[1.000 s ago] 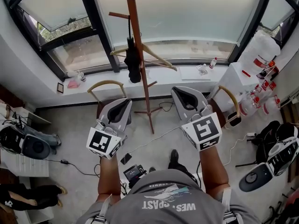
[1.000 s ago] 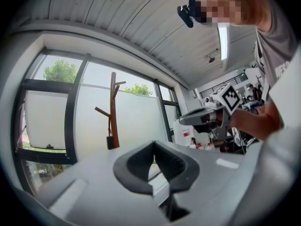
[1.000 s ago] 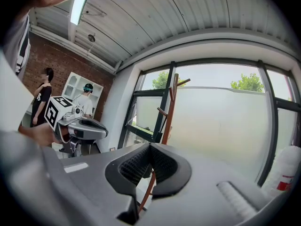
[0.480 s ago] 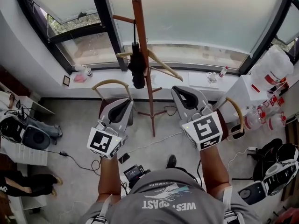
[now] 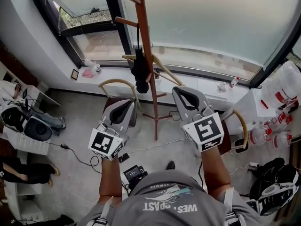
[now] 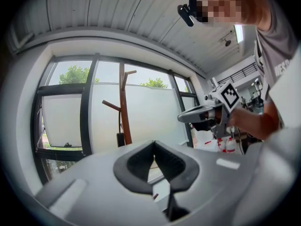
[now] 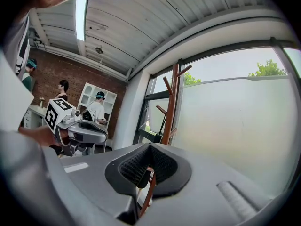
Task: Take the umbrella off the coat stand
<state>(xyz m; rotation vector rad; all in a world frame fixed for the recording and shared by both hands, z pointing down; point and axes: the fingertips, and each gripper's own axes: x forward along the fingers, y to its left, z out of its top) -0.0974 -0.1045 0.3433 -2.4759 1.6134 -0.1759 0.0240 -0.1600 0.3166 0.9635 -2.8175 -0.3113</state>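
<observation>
Moved nearer since a second back: window and sill sit lower in the head view, stand base closer to centre. Grippers at the same spots in frame, so seemingly carried along with the walk.

Stand upright at top centre, beyond and between the two grippers; judged not yet in reach.

Left gripper lower left of centre, clenched, nothing in it. Right gripper right of centre, likewise closed and empty. Both held level and pointed ahead, flanking the stand; likely plain approach posture, closed because nothing to take yet.

Umbrella black, folded, hanging upper centre by its strap from a peg on the stand's left side, just beside the pole. Probably needs lifting upward to clear that peg.
</observation>
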